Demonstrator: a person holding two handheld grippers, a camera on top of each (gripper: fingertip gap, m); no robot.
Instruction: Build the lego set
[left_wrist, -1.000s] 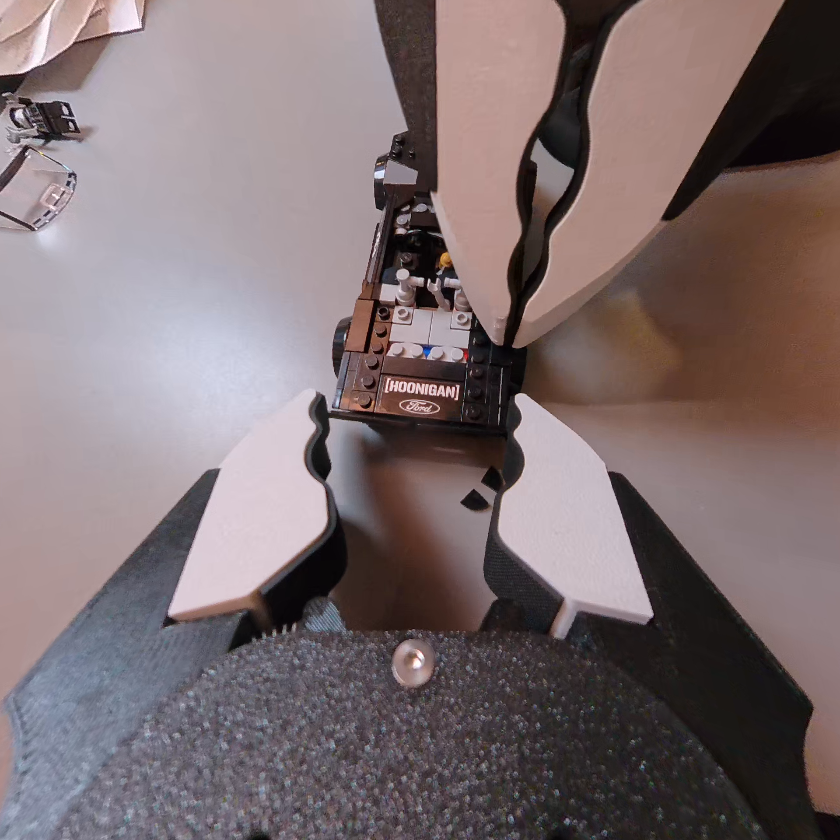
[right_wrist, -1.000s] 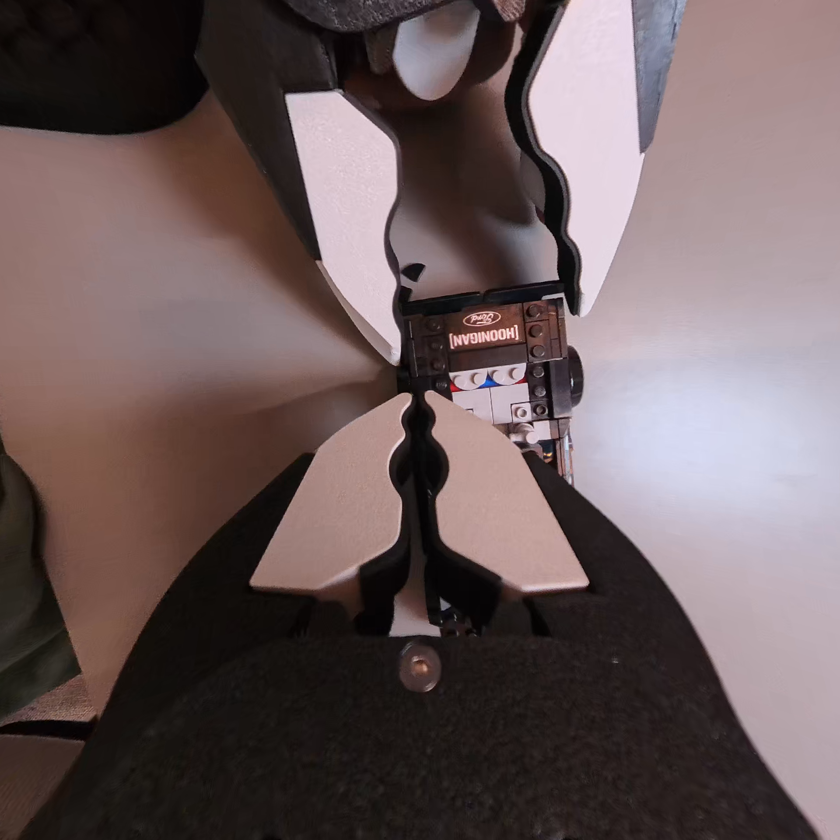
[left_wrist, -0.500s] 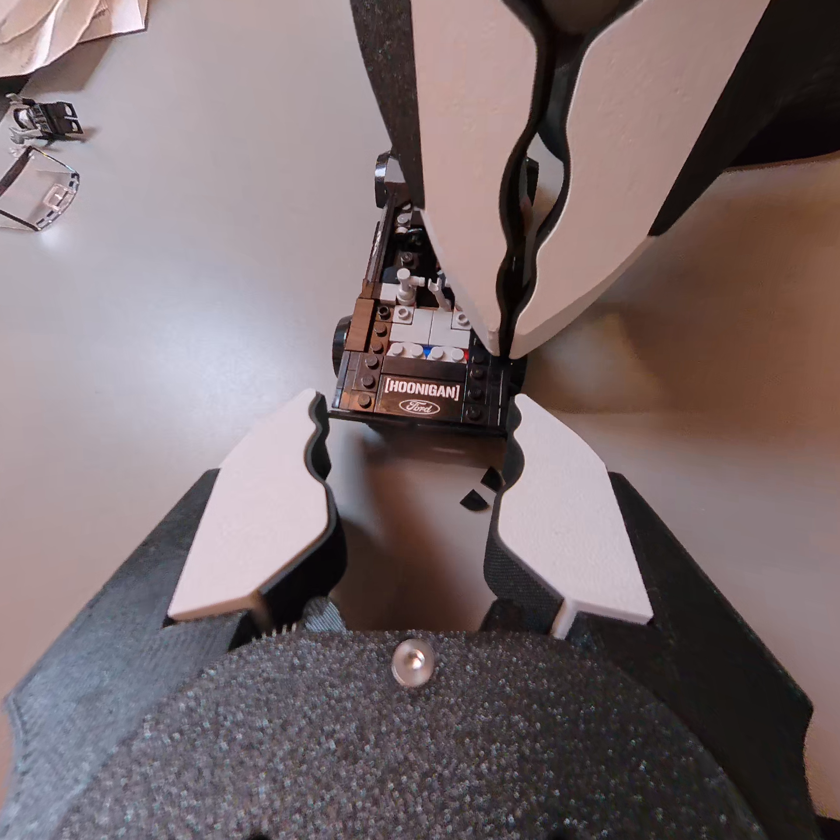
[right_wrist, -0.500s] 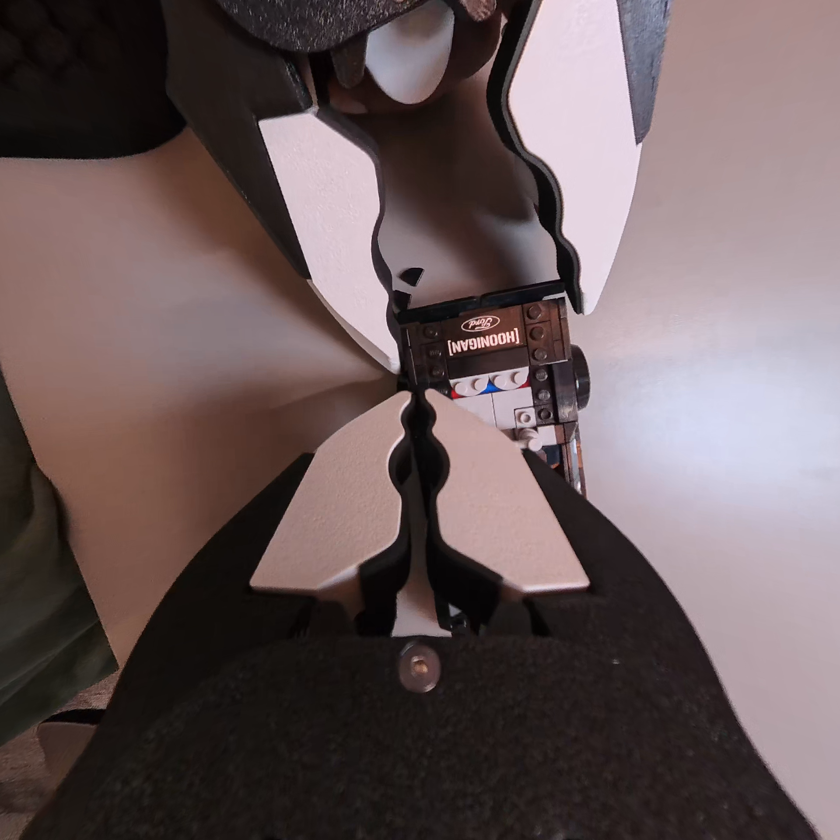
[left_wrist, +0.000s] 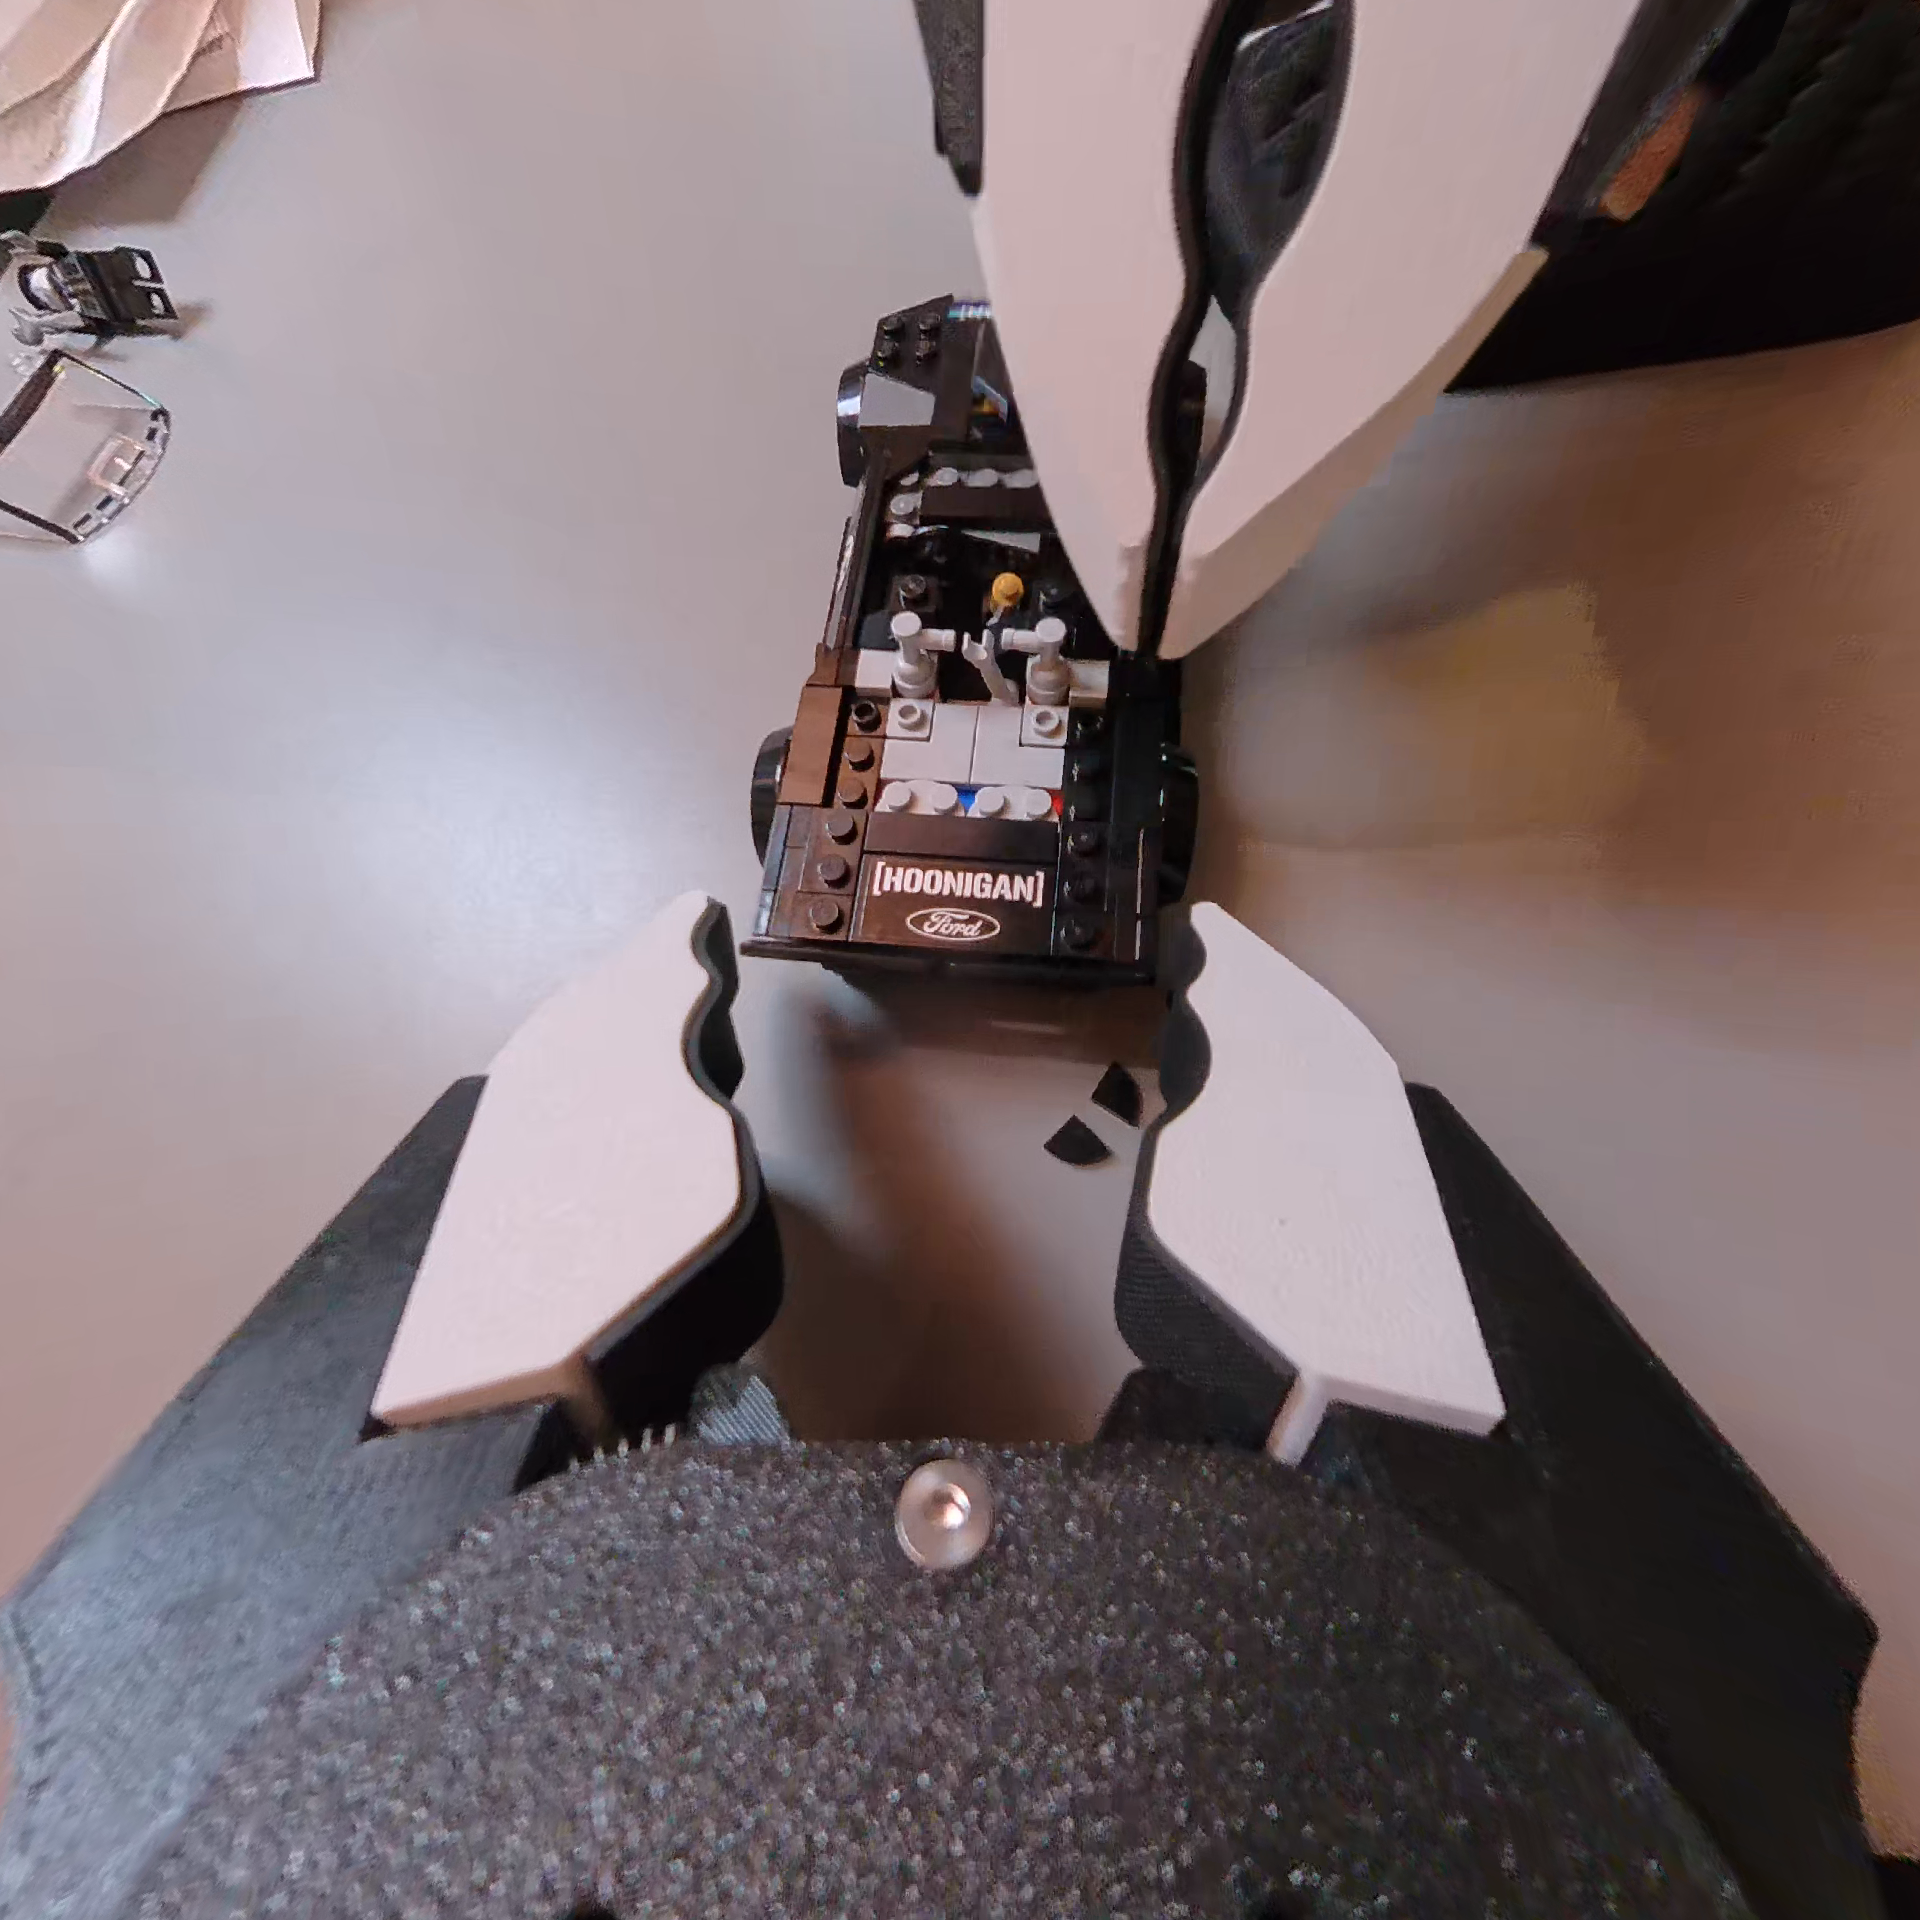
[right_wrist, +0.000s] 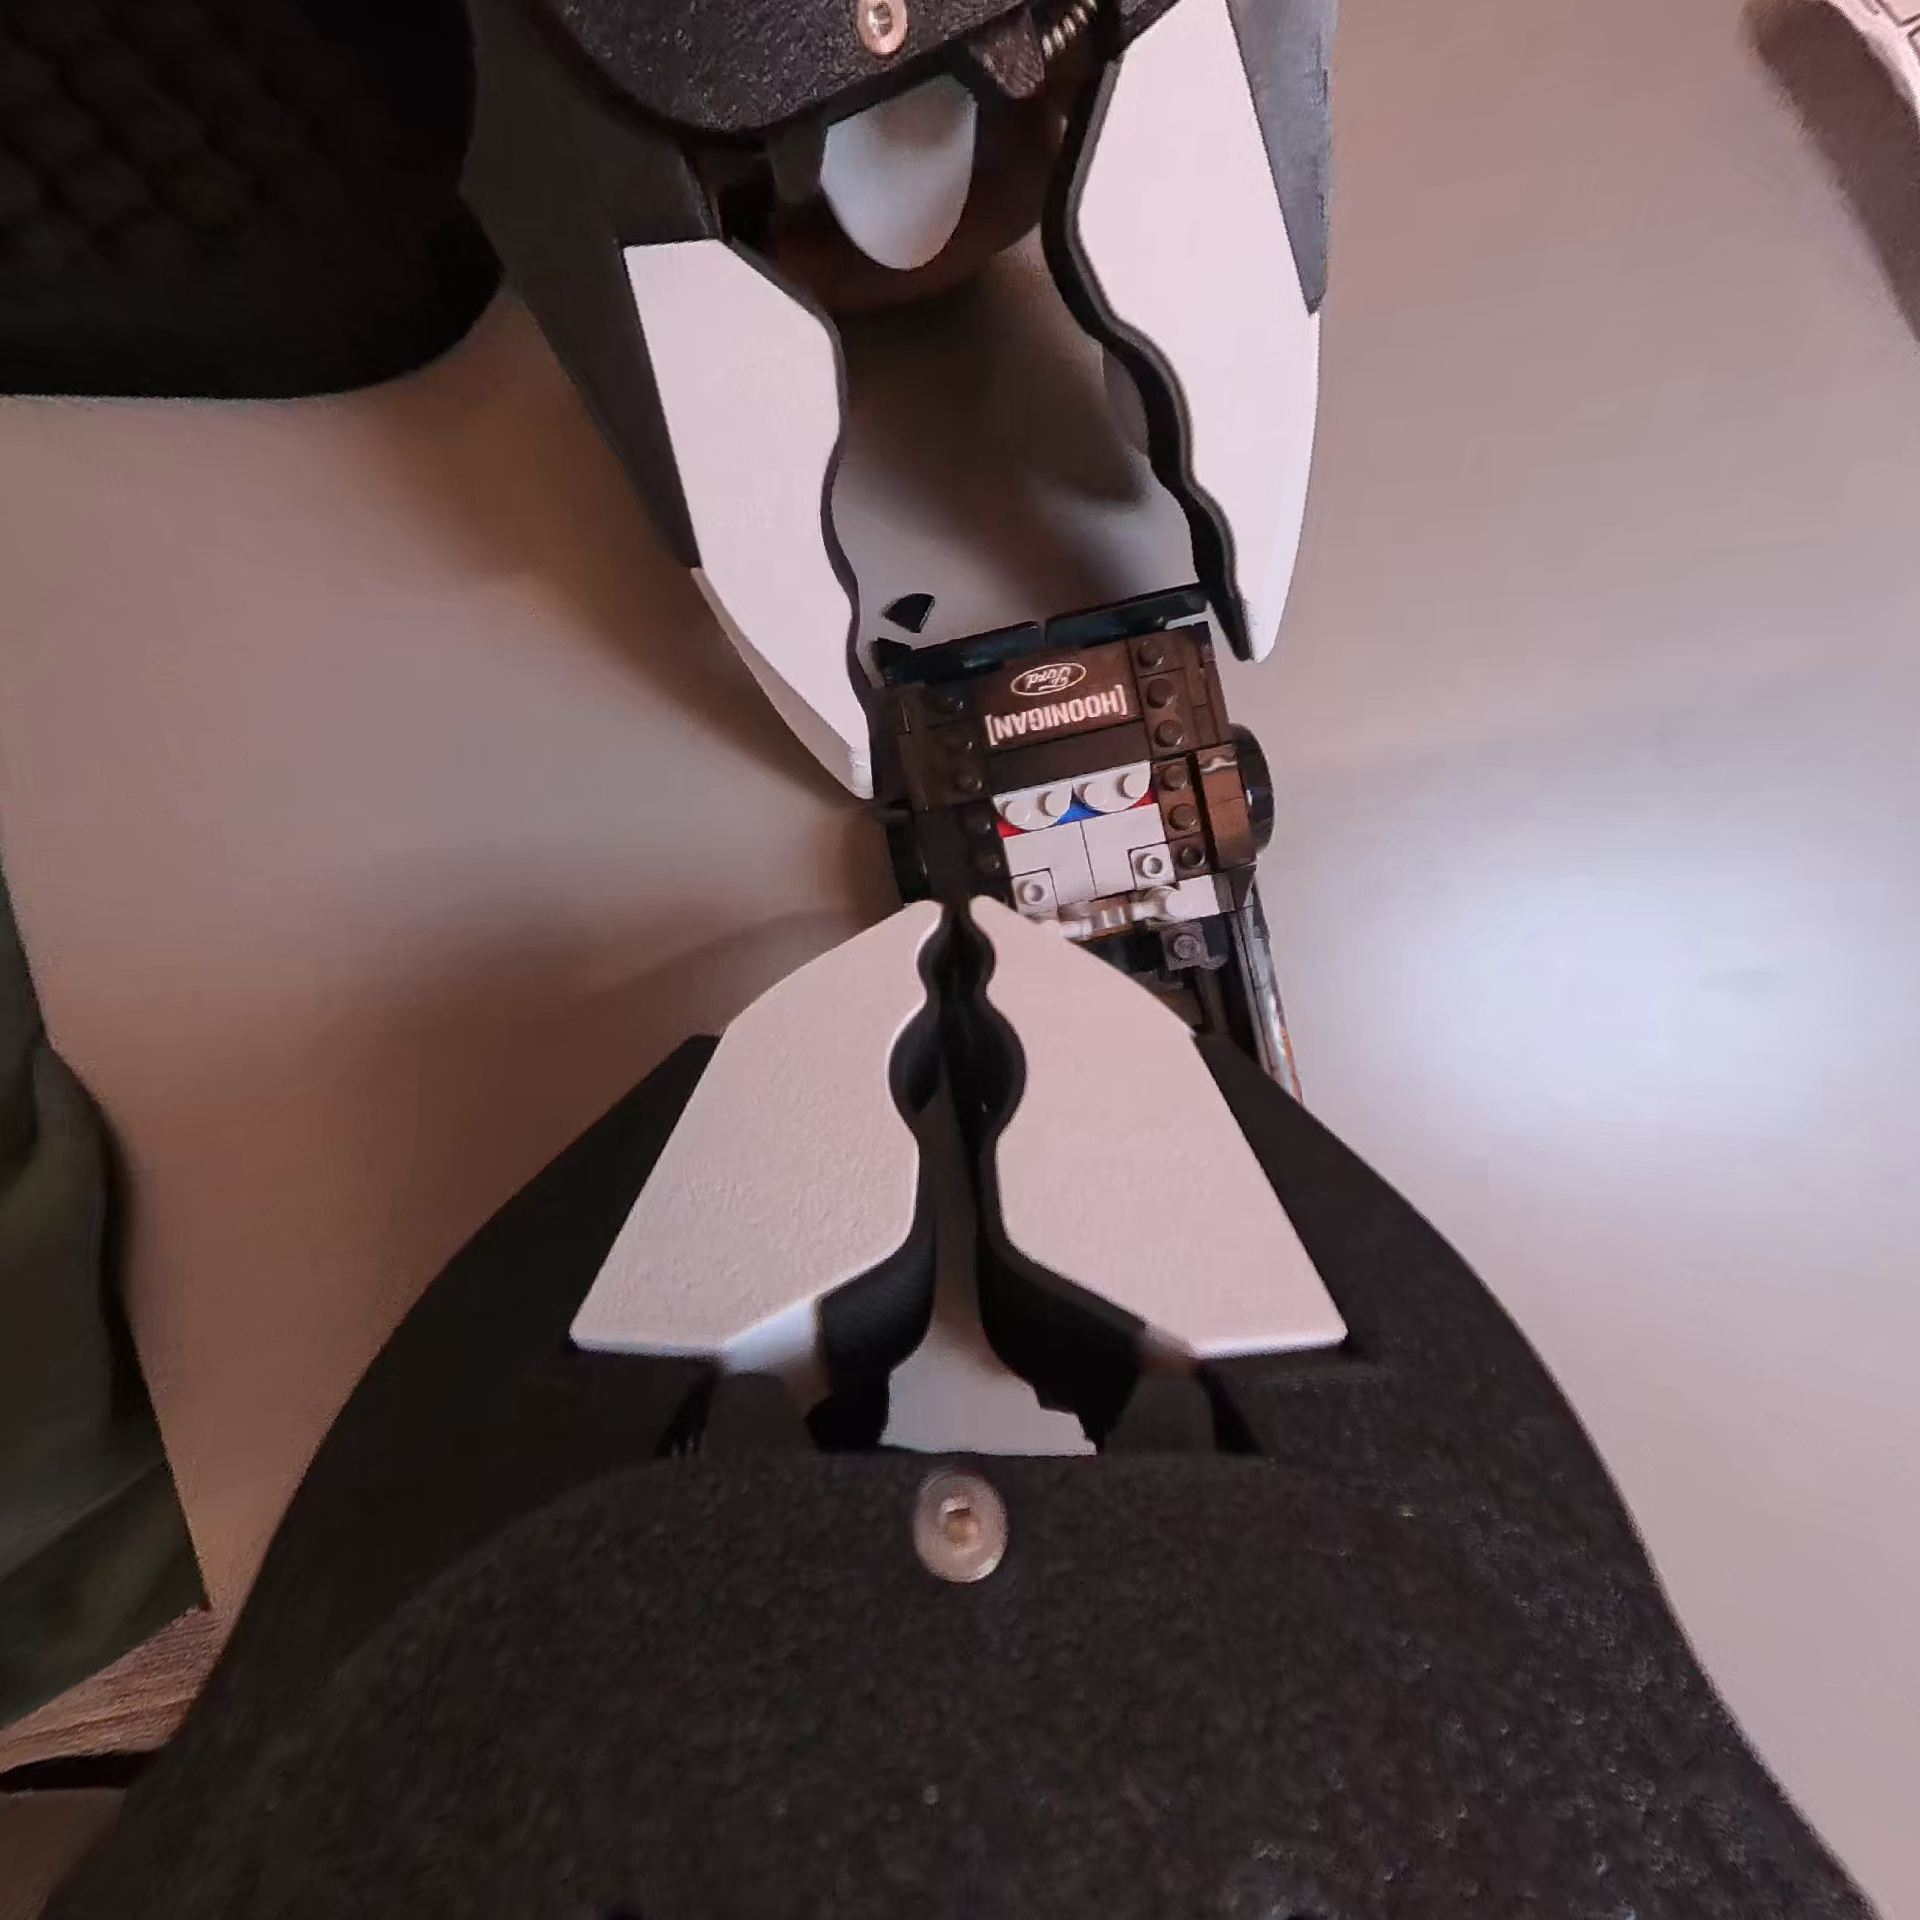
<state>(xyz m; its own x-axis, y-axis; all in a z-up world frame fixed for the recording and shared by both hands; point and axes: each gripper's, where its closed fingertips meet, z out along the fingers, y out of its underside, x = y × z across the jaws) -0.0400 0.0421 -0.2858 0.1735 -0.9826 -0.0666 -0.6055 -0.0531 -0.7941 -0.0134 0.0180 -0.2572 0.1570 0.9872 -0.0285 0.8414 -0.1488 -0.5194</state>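
Currently the lego car (left_wrist: 961, 790) sits on the table (left_wrist: 436, 665), its rear end between the tips of the left gripper (left_wrist: 951, 935), whose fingers are spread, flanking it without visible clamping. Right gripper (right_wrist: 961, 914) is clenched with nothing visible between its fingers, tips at the car's side edge near the cockpit. Loose parts (left_wrist: 83, 416) lie near the table's far-left edge.

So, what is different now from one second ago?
The right gripper, jaws shut, has drawn back along the lego car's side, uncovering more of the cockpit. The left gripper stays open around the car's labelled end, and the car has not moved on the table.
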